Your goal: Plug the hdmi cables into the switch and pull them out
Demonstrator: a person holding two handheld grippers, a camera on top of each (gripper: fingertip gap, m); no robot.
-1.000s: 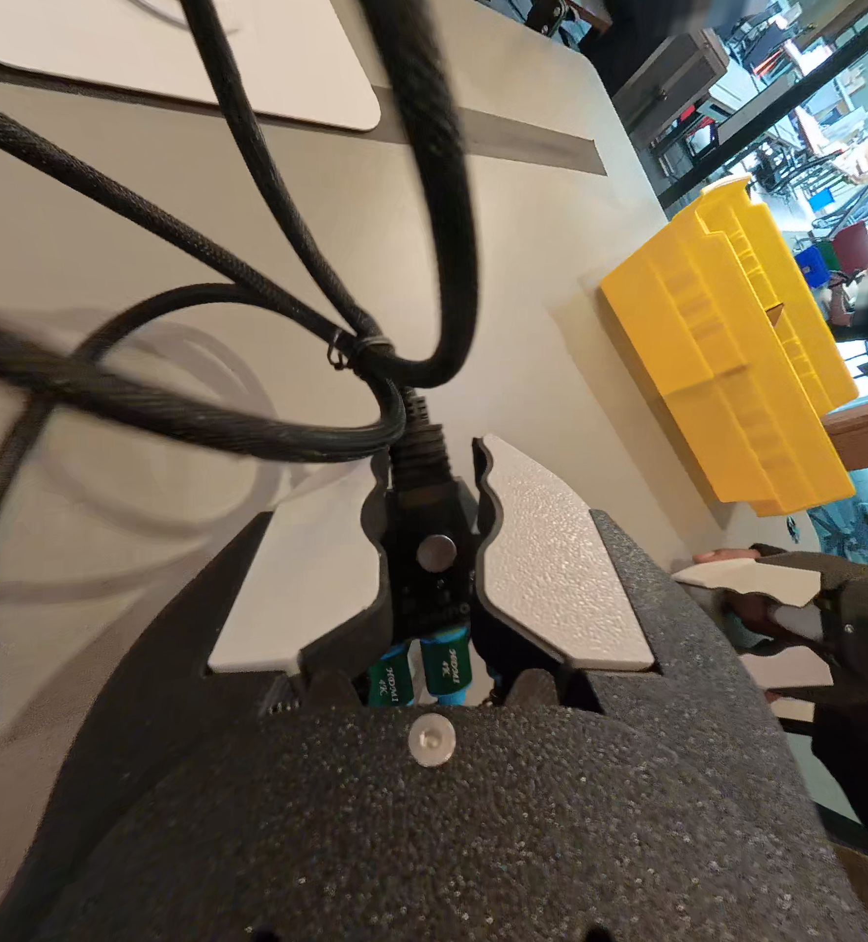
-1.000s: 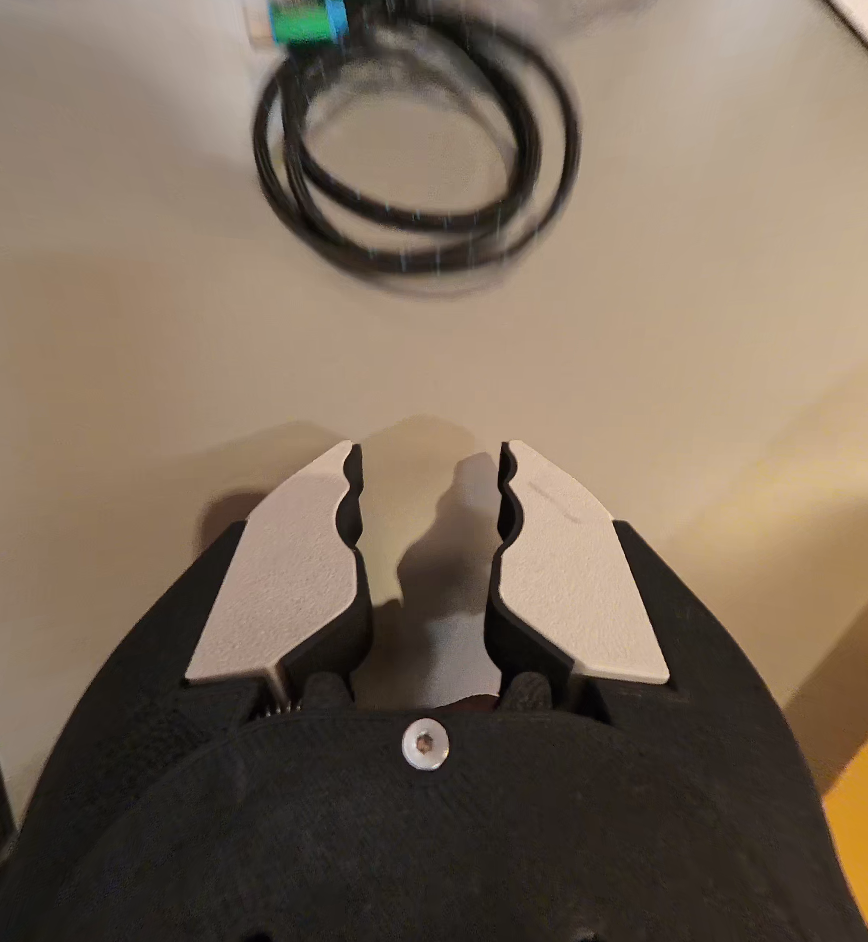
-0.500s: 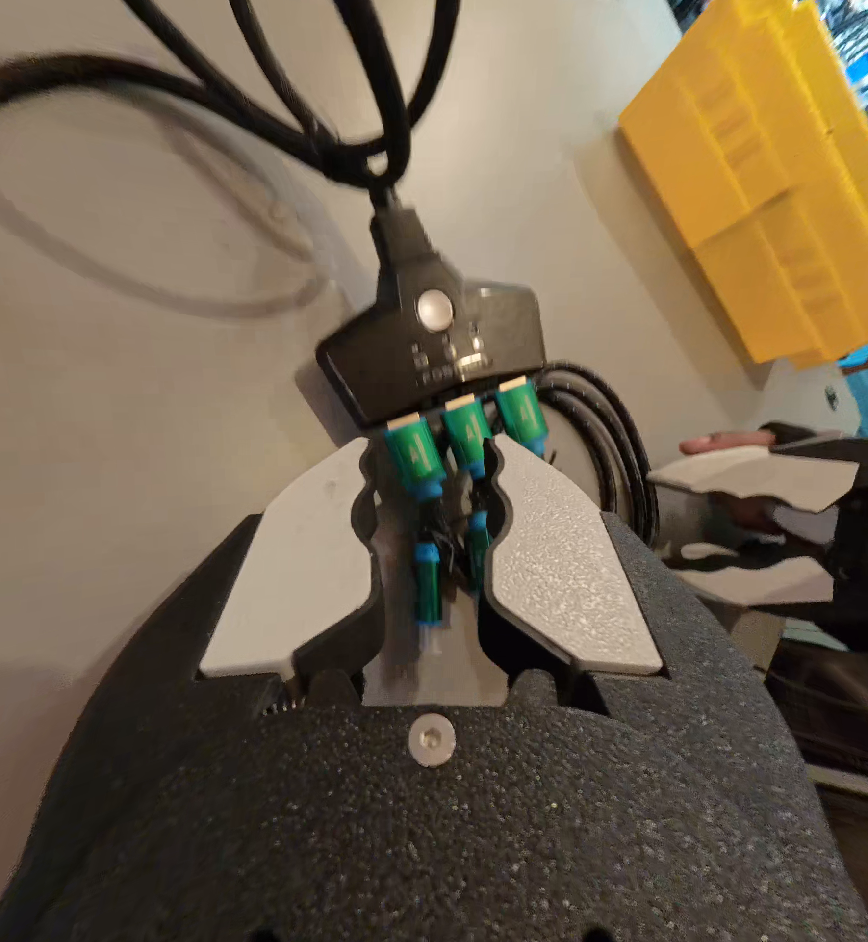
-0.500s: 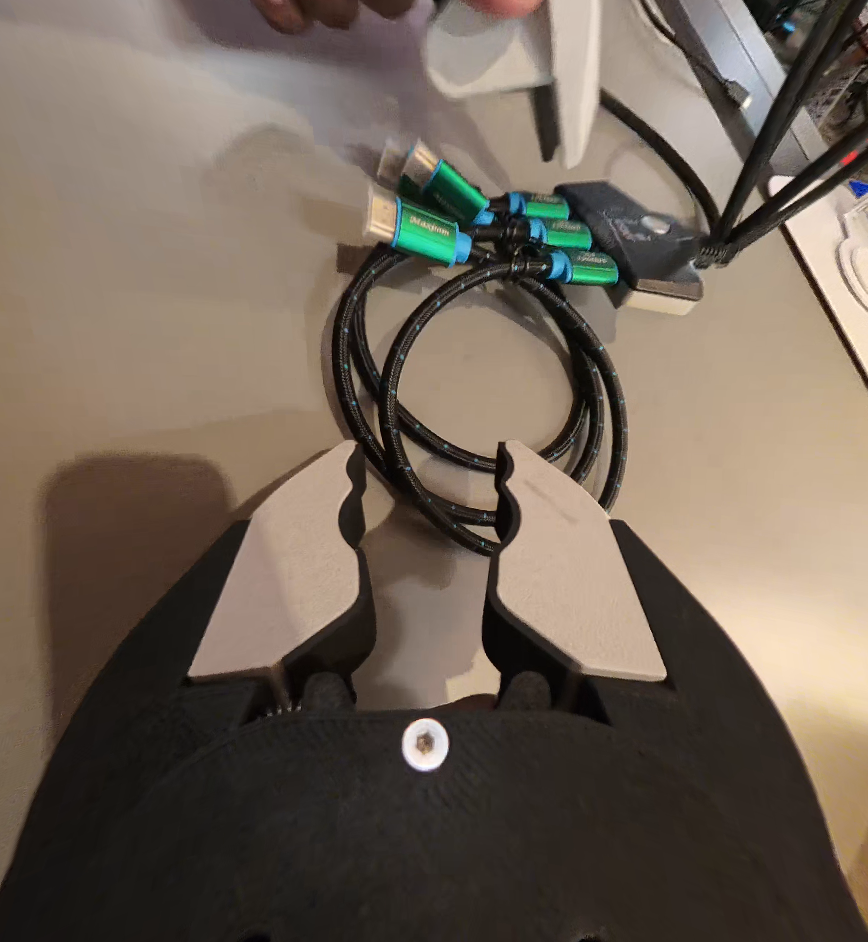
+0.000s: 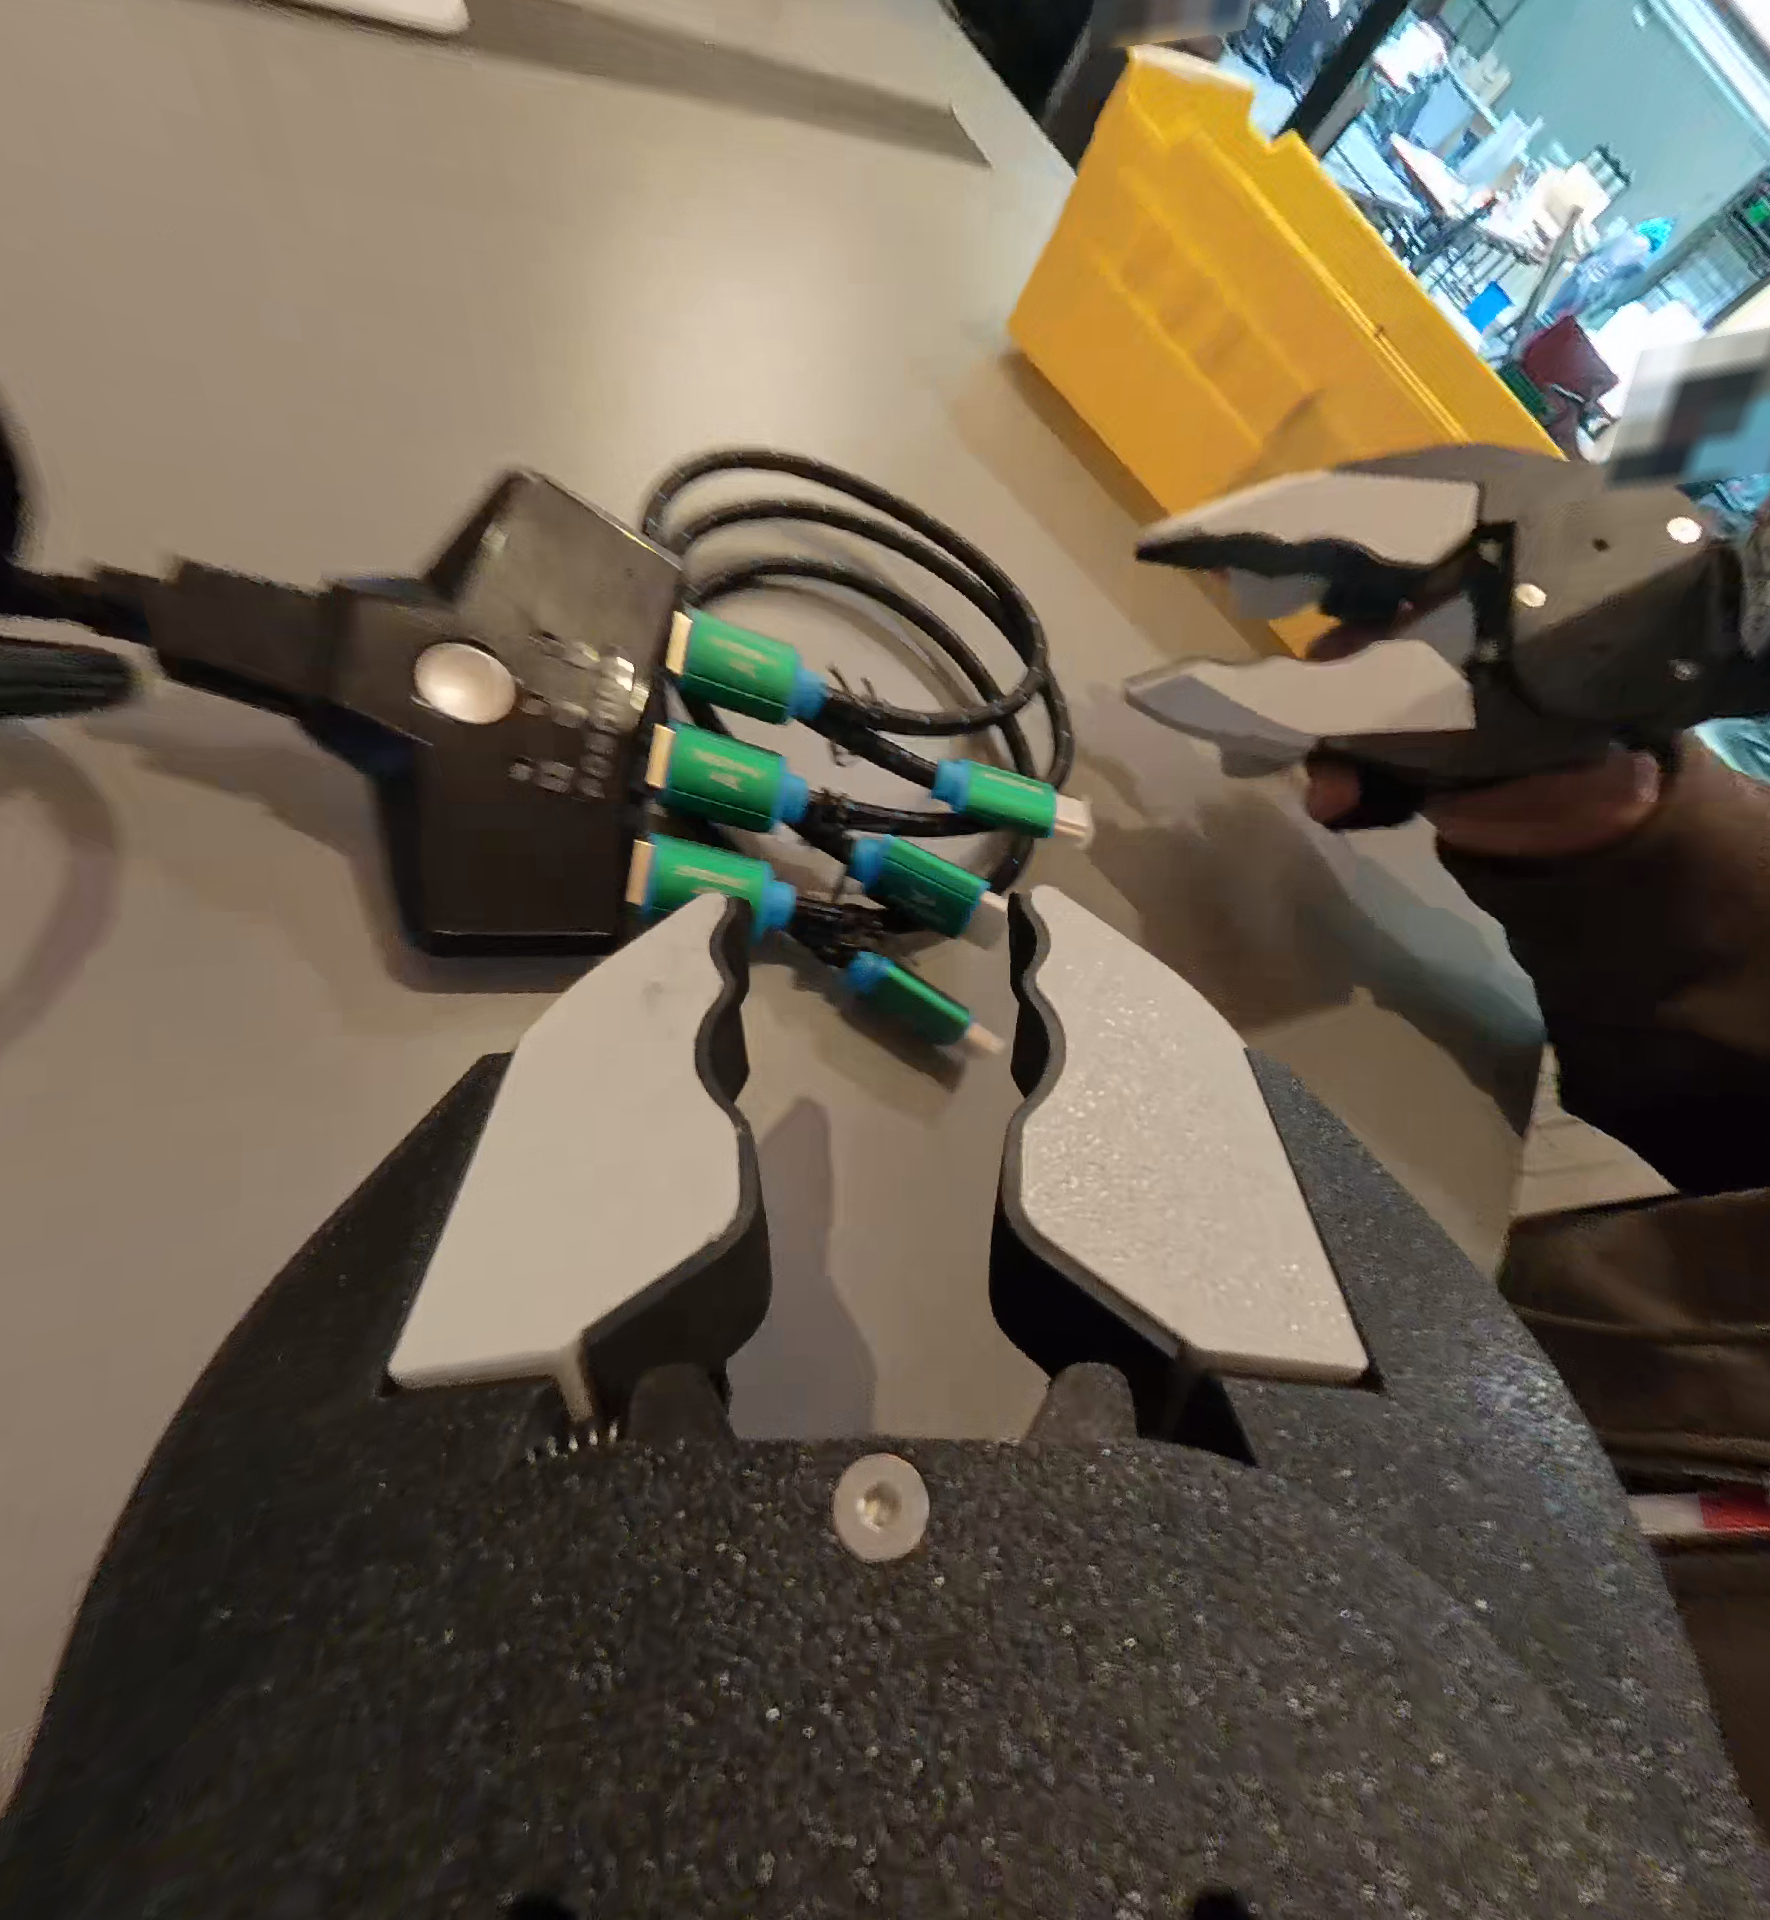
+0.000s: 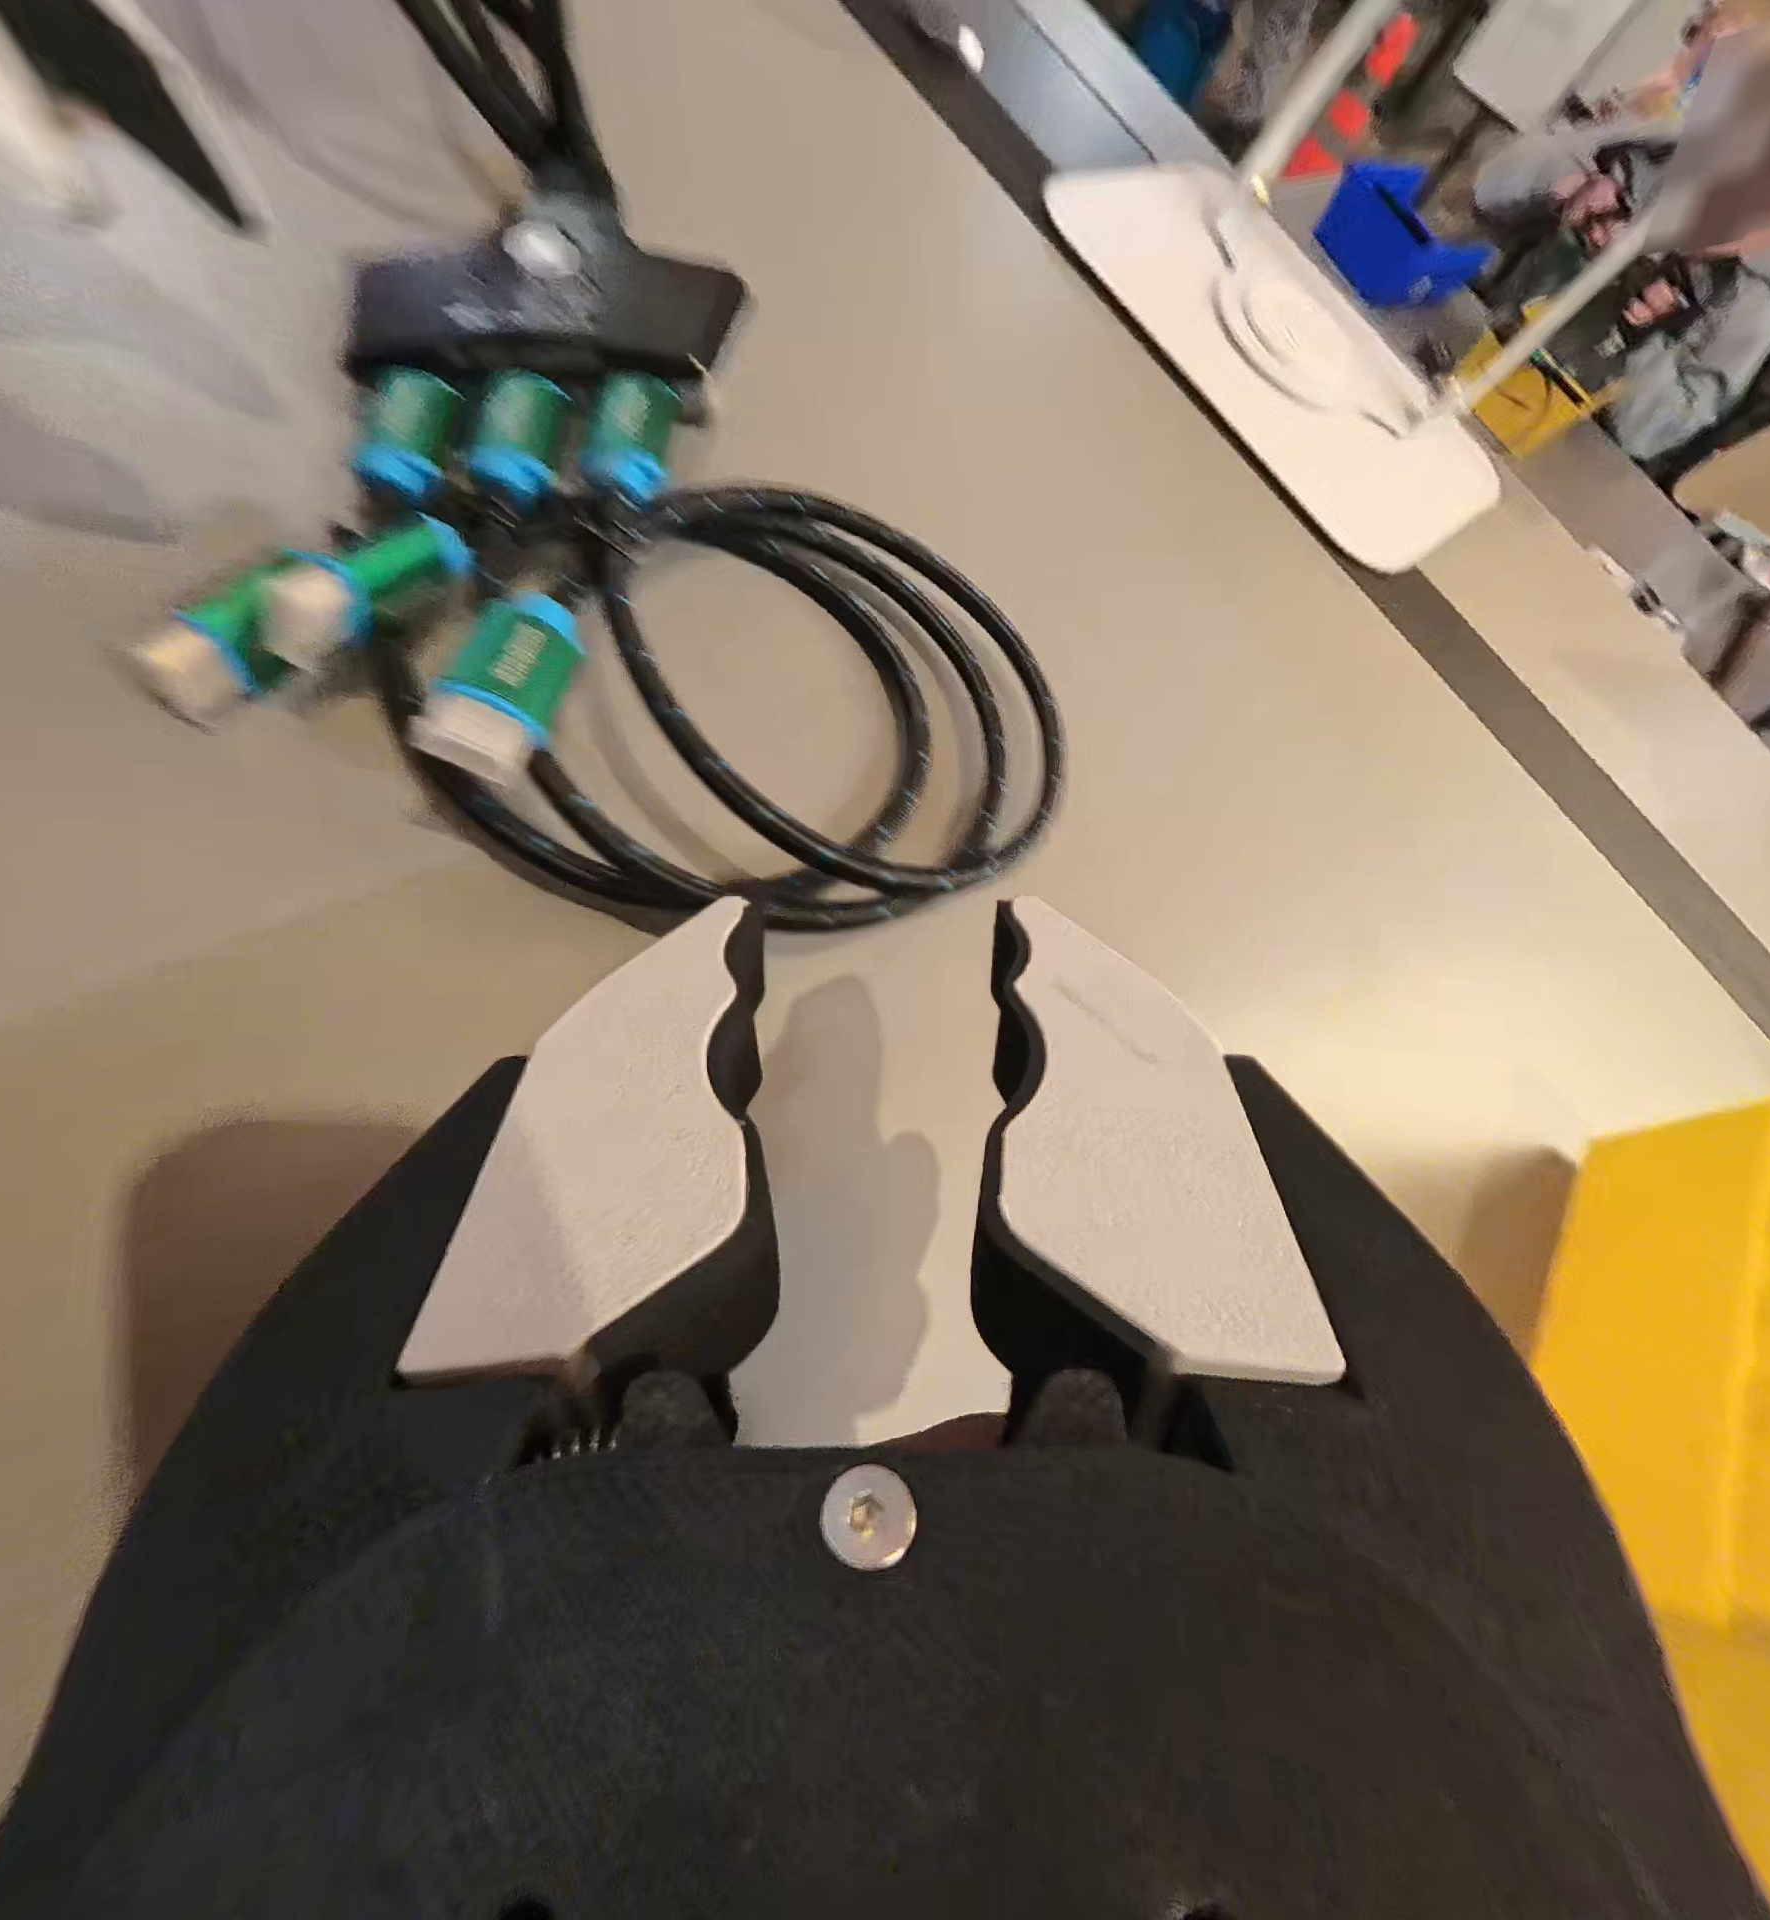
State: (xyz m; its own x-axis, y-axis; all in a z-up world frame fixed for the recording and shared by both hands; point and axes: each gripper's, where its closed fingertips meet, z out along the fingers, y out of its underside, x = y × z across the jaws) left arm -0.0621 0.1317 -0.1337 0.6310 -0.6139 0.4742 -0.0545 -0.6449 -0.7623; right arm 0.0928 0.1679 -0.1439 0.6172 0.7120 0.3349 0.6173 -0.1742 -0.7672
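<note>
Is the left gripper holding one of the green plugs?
No, the left gripper is open above the table, and the nearest loose green plug lies untouched between its fingers.

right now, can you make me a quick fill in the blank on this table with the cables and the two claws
1. The number of green plugs seated in the black switch box is ____.
2. The bin beyond the coiled black cables is coloured ____.
3. The left claw has its jaws ____, with nothing pressed between the pads.
4. The right claw points at the coiled cables and holds ____.

Missing words: three; yellow; open; nothing
</note>
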